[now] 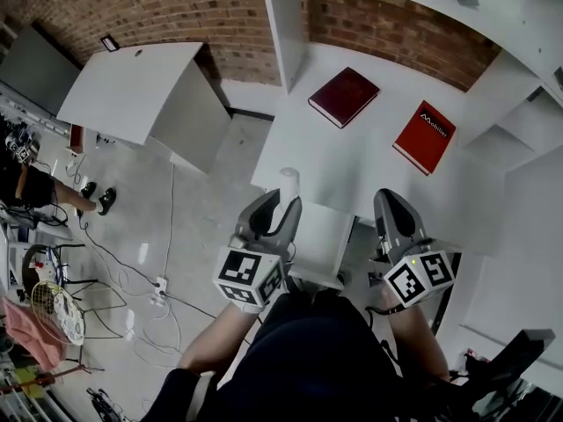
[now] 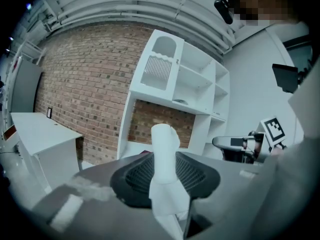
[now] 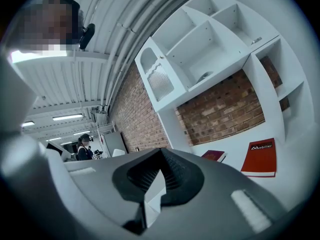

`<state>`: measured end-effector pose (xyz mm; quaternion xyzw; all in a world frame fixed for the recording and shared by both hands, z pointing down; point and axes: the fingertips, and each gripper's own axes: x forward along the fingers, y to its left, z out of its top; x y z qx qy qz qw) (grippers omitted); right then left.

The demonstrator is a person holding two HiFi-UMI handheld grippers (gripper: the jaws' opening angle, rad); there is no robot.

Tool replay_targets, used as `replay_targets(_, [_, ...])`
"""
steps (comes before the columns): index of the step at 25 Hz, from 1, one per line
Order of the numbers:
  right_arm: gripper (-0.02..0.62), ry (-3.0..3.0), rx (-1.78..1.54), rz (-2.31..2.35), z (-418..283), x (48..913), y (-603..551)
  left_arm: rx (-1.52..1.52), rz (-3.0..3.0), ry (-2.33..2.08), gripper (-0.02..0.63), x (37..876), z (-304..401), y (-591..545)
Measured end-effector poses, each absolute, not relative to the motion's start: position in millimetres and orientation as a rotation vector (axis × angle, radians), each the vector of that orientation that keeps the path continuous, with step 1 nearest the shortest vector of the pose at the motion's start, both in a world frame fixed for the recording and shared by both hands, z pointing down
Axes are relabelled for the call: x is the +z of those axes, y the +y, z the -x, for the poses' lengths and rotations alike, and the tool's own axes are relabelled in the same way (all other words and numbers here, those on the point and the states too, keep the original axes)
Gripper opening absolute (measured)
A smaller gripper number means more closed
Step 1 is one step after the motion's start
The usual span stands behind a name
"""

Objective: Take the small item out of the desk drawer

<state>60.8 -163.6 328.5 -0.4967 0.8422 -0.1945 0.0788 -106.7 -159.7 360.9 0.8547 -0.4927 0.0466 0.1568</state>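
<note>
Left hand-held gripper (image 1: 280,211) grips the small white item (image 2: 165,146), upright between its jaws.

You can read one word: "Mobilier" (white letters across the cover's top) on the red book (image 3: 259,159), right of the right jaws.

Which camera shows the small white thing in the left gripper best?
The left gripper view: the small white item stands upright, large and central, clamped in the left gripper. The head view shows only its pale top at that gripper's tip. The right gripper view does not show it.
</note>
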Motion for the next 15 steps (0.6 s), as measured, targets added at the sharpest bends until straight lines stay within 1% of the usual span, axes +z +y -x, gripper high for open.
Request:
replay_targets(7, [0.002, 2.583, -0.327, 1.565, -64.2, 306.2, -159.5, 0.059, -2.536, -1.428, 0.14, 326.4, 104.8, -148.2])
replay_targets(15, [0.003, 2.586, -0.162, 1.559, -58.2, 278.1, -147.0, -0.043, -2.59, -1.453, 0.14, 290.6, 110.5, -131.7])
